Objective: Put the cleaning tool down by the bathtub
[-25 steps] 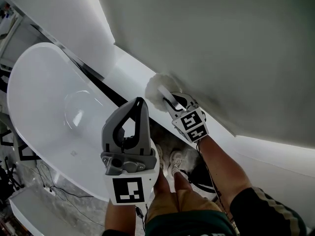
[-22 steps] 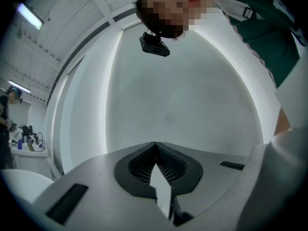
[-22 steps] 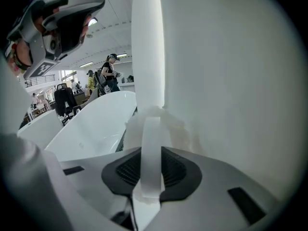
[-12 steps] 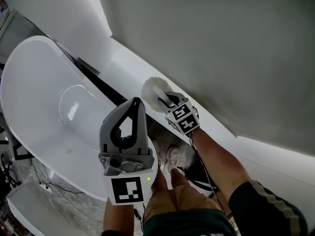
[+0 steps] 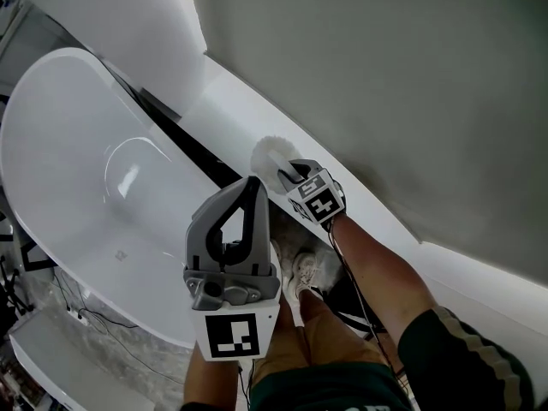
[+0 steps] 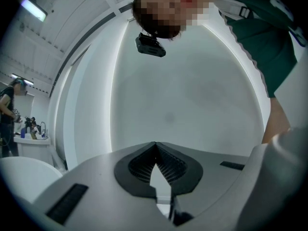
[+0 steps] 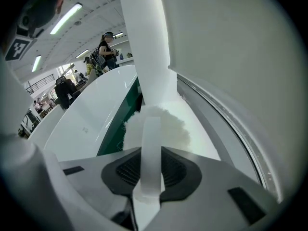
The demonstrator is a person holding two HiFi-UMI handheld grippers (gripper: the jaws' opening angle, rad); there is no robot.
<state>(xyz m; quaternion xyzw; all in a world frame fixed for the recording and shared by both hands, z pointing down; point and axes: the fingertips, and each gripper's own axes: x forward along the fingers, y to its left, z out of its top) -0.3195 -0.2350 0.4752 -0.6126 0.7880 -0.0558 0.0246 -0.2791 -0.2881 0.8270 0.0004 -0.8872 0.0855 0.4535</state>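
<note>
The cleaning tool is a white fluffy duster head on a flat white handle. My right gripper is shut on that handle and tilts downward. The fluffy head hangs just over the white ledge between the grey wall and the bathtub; whether it touches the ledge I cannot tell. My left gripper is nearer to me, above the tub's near rim. Its jaws meet at the tip with nothing between them, as the left gripper view also shows.
A dark gap runs between the tub and the ledge. The grey wall rises behind the ledge. The person's shoes stand below the grippers. Cables lie on the floor by the tub. People stand far off.
My right gripper has sunk toward the ledge with the cleaning tool still in it. The left gripper has dropped a little and stayed shut.
</note>
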